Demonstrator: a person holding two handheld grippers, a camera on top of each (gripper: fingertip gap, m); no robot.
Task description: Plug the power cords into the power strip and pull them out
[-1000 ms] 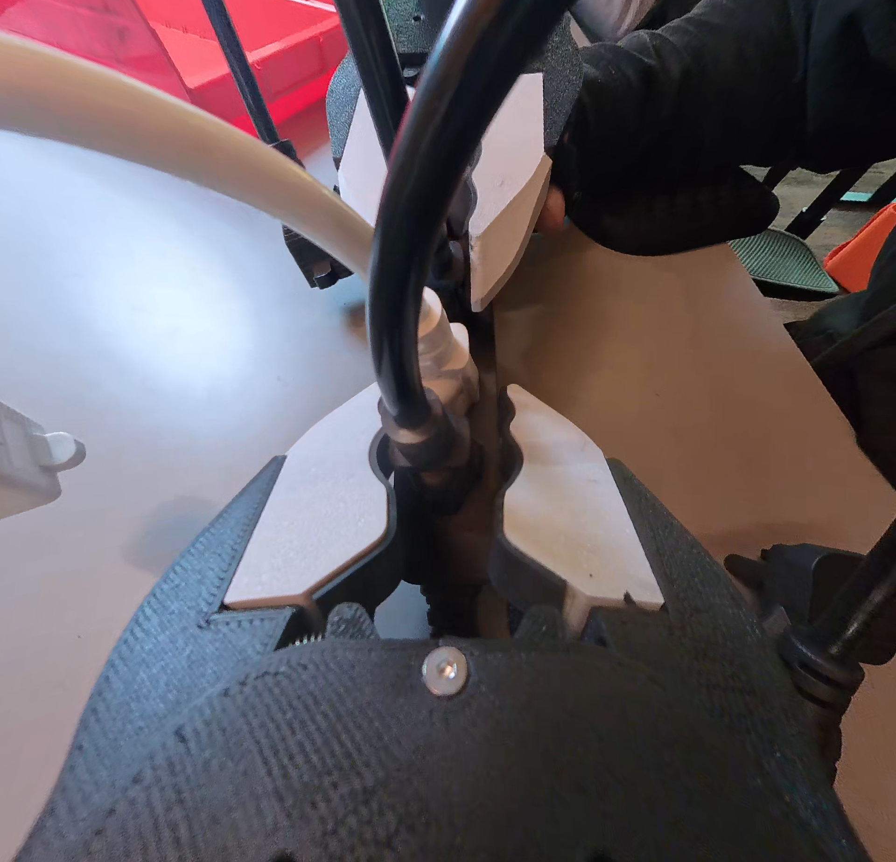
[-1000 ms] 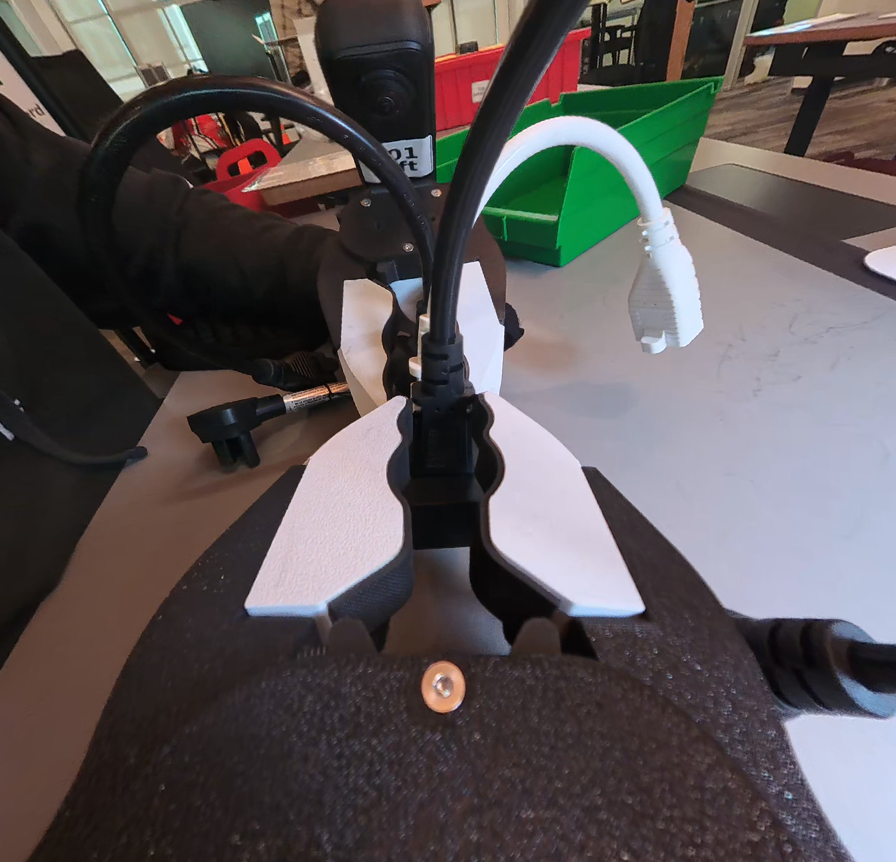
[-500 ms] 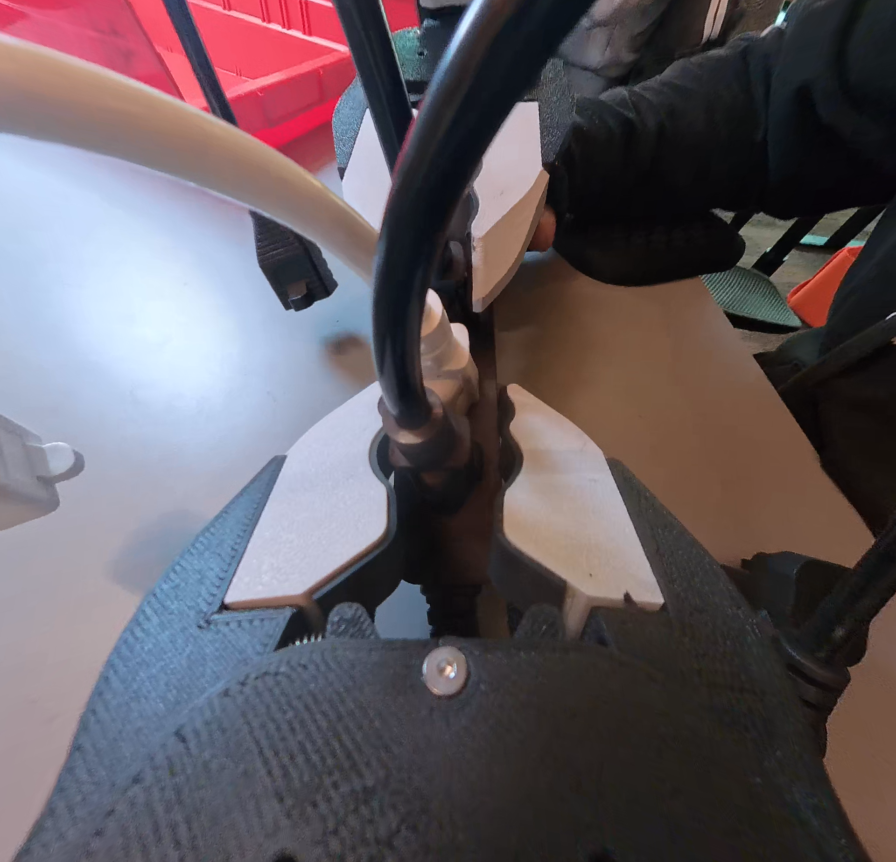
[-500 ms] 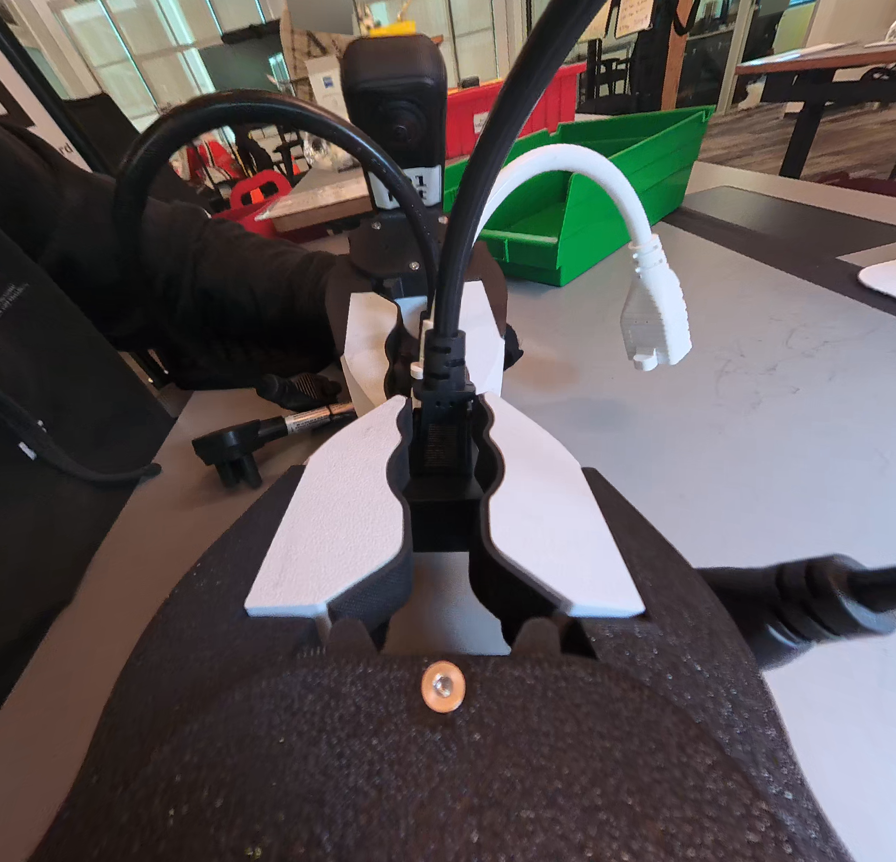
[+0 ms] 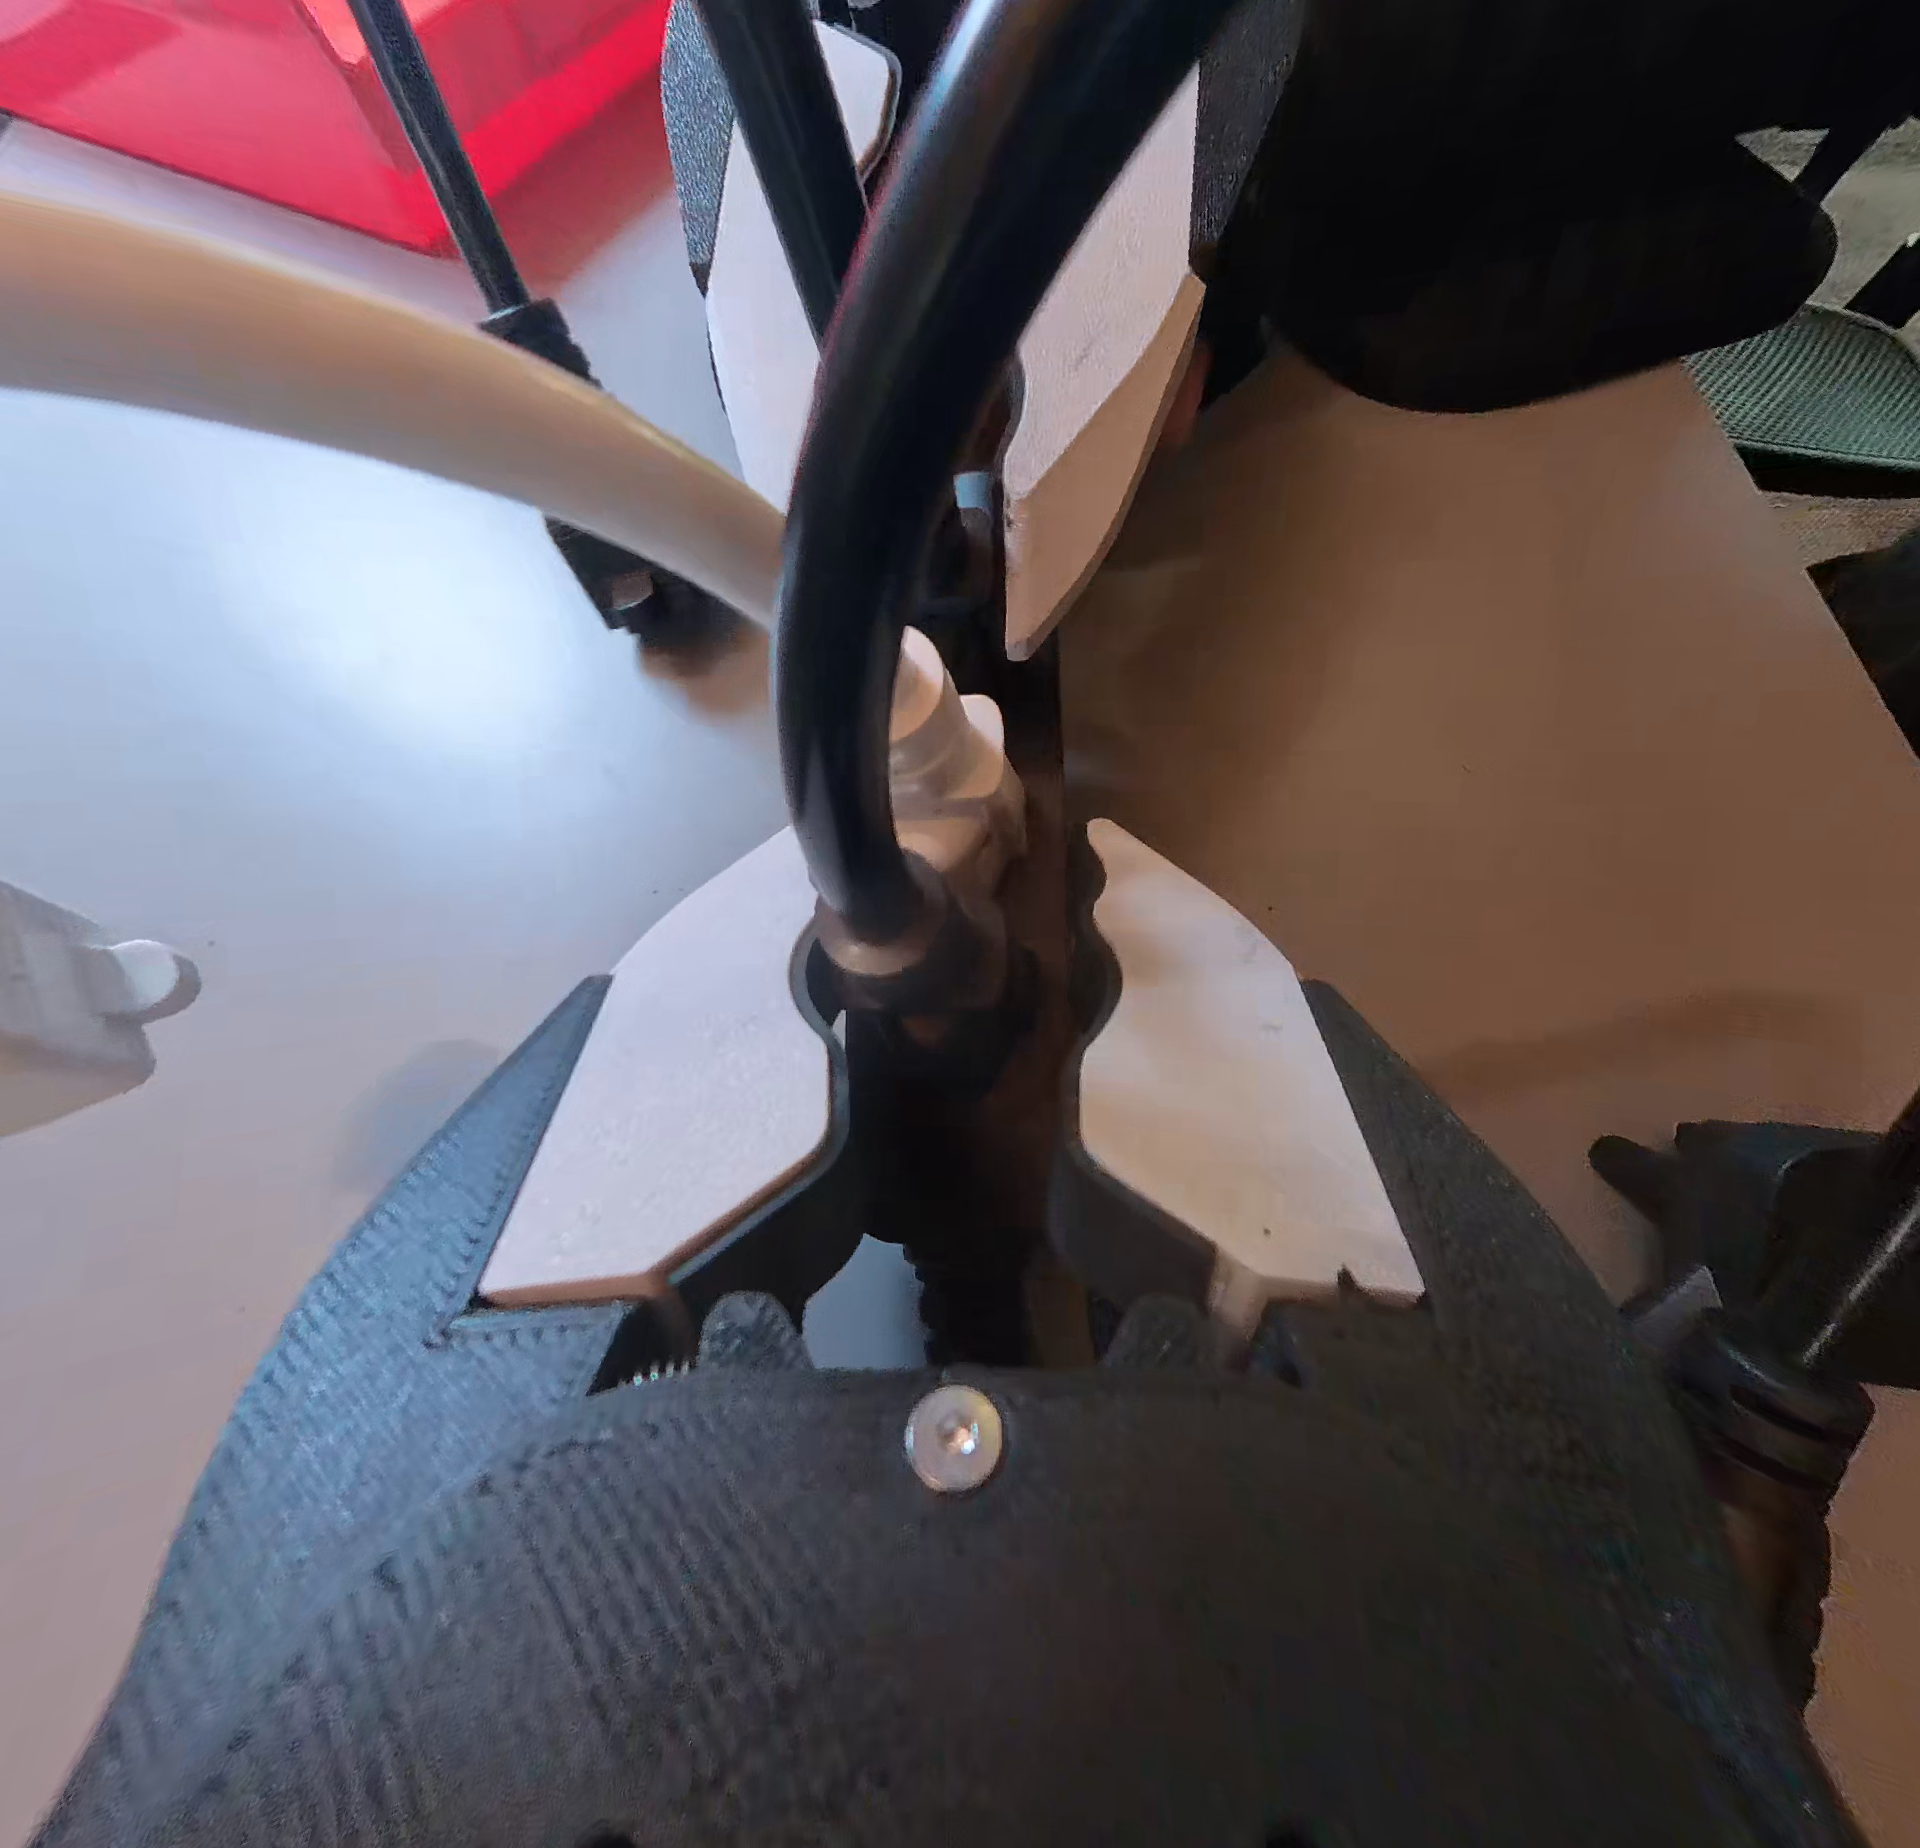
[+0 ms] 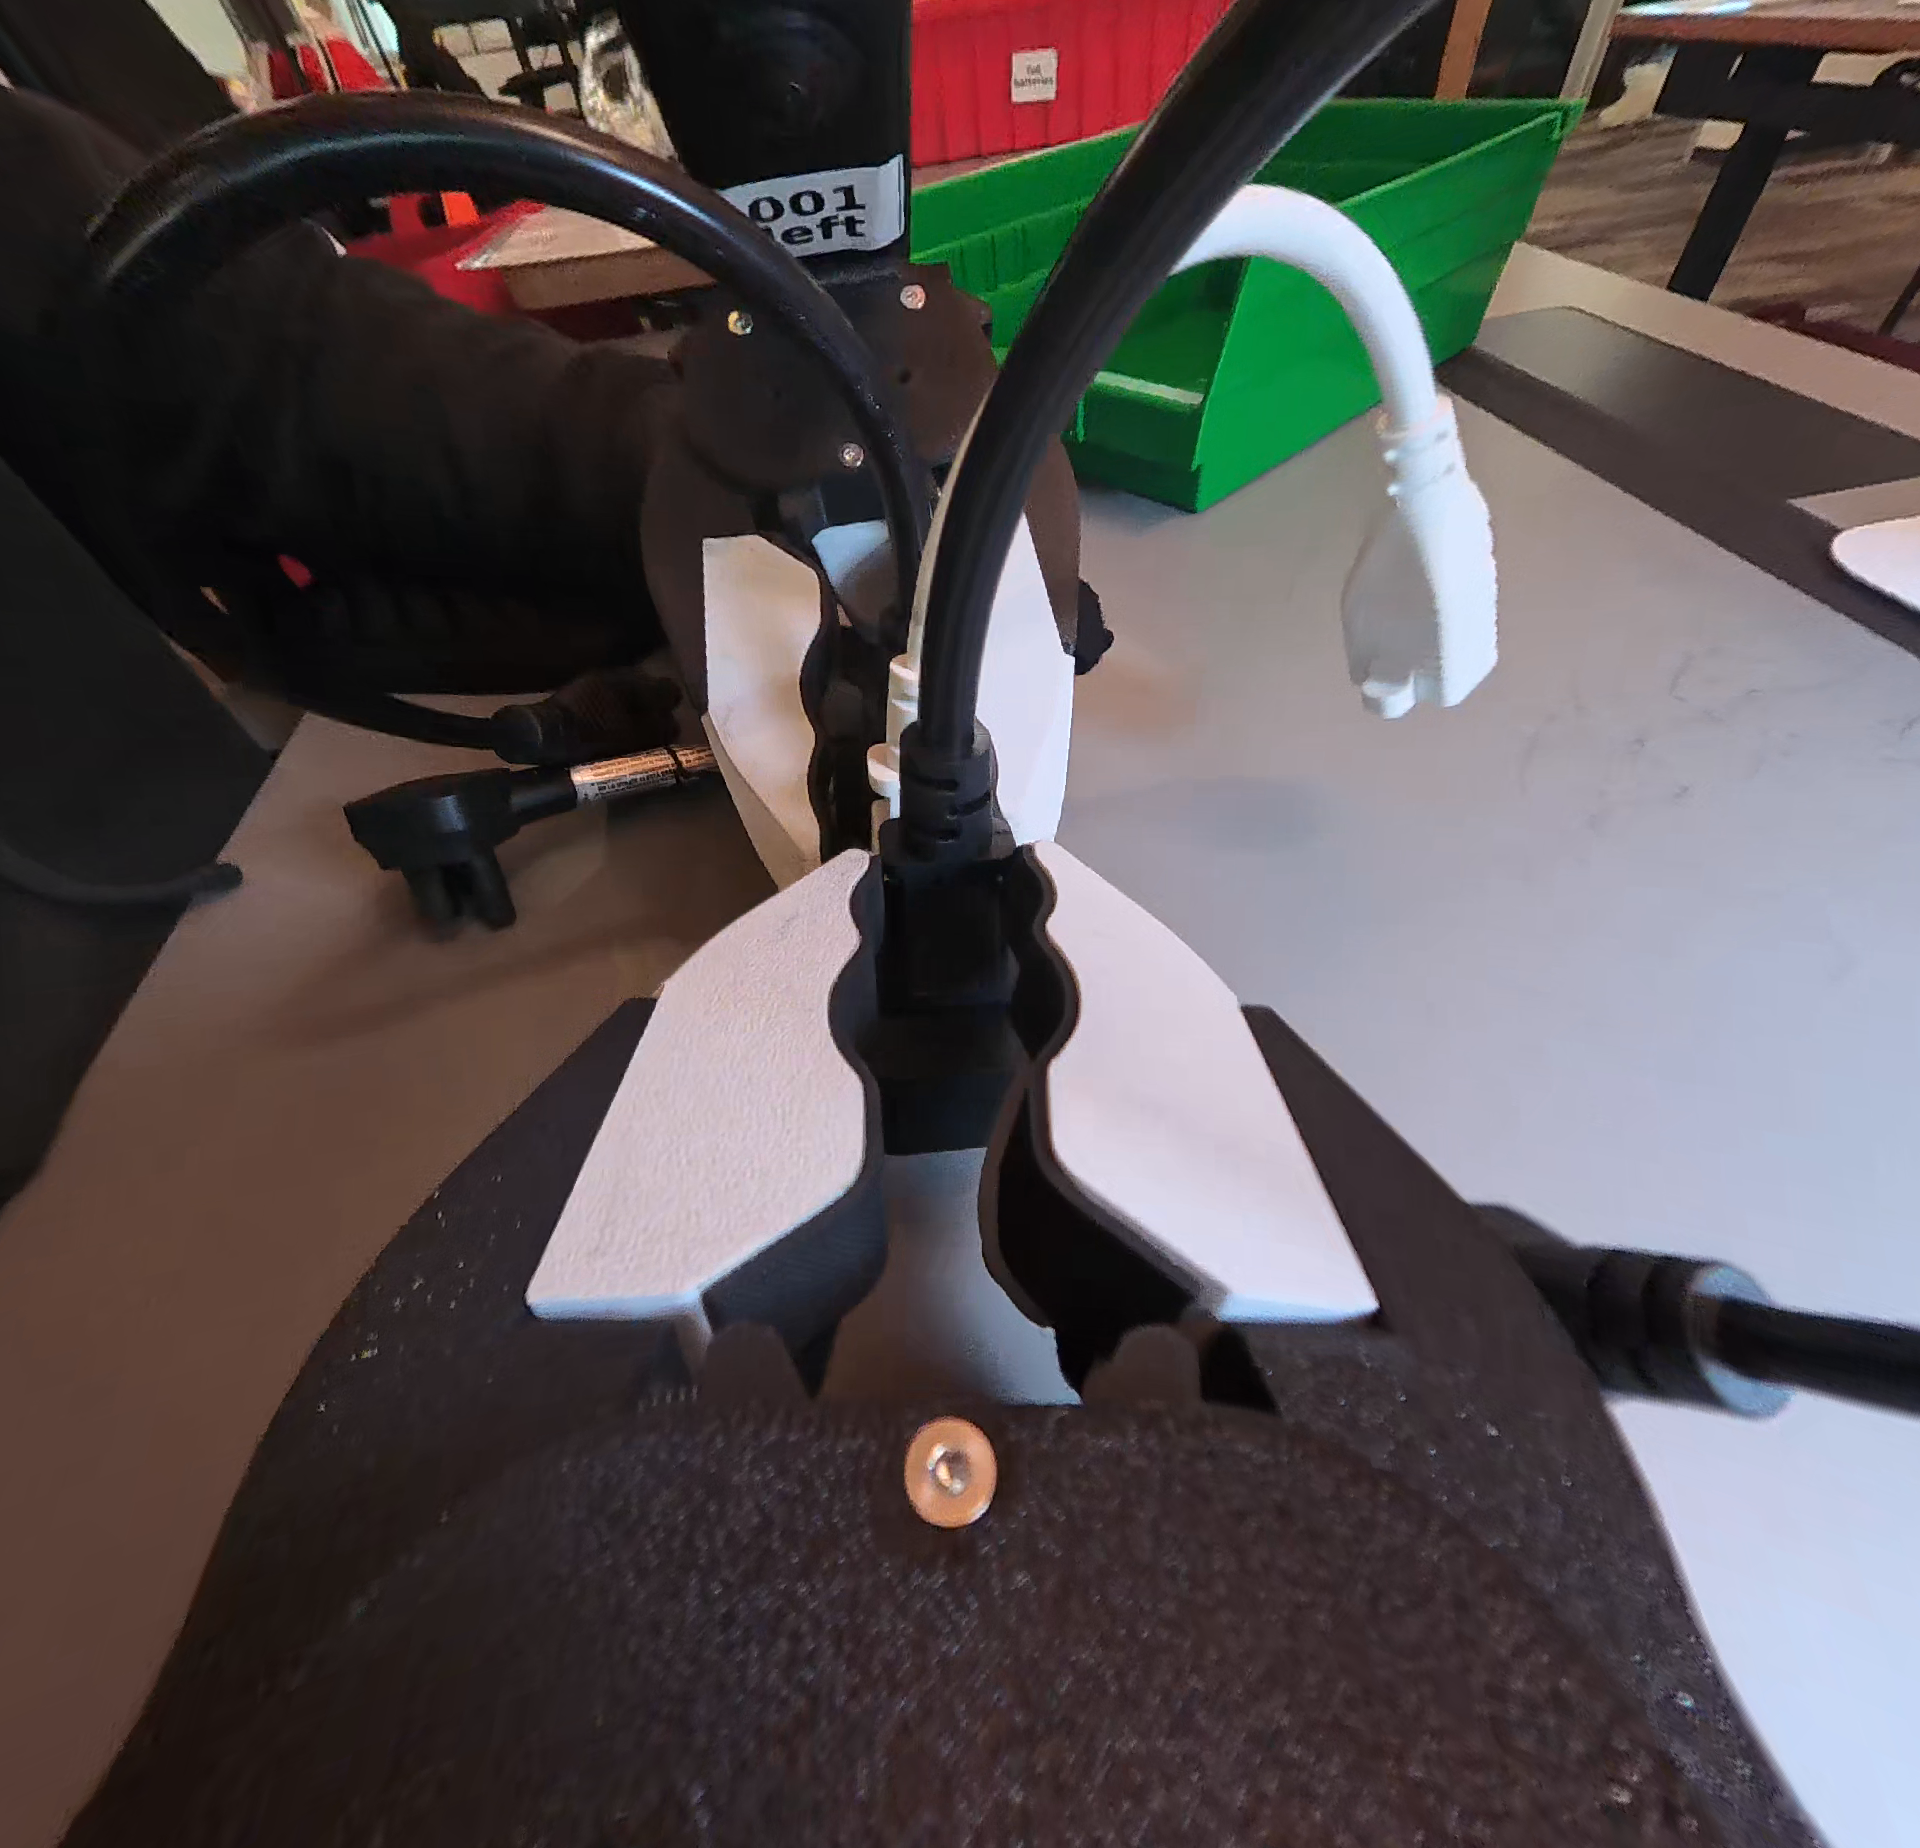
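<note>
Smooth grey table (image 6: 1455,967) carries a green plastic bin (image 6: 1299,344), contents unseen, upper right. Right tongs (image 6: 951,967) clench a ribbed black plug (image 6: 940,925); left tongs (image 5: 956,977) clench a black connector (image 5: 914,967).

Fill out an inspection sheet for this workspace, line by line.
Surface: pale grey table, brown toward the person's side.
Job's things: black plug in the right gripper; power strip body hidden.
Clutter: flat black plug lying loose; green bin.
Grippers: right shut on black plug; left gripper shut on a dark connector.
Cables: white cord arches up, its white connector hanging free.
Surroundings: red bin; sleeve.
</note>
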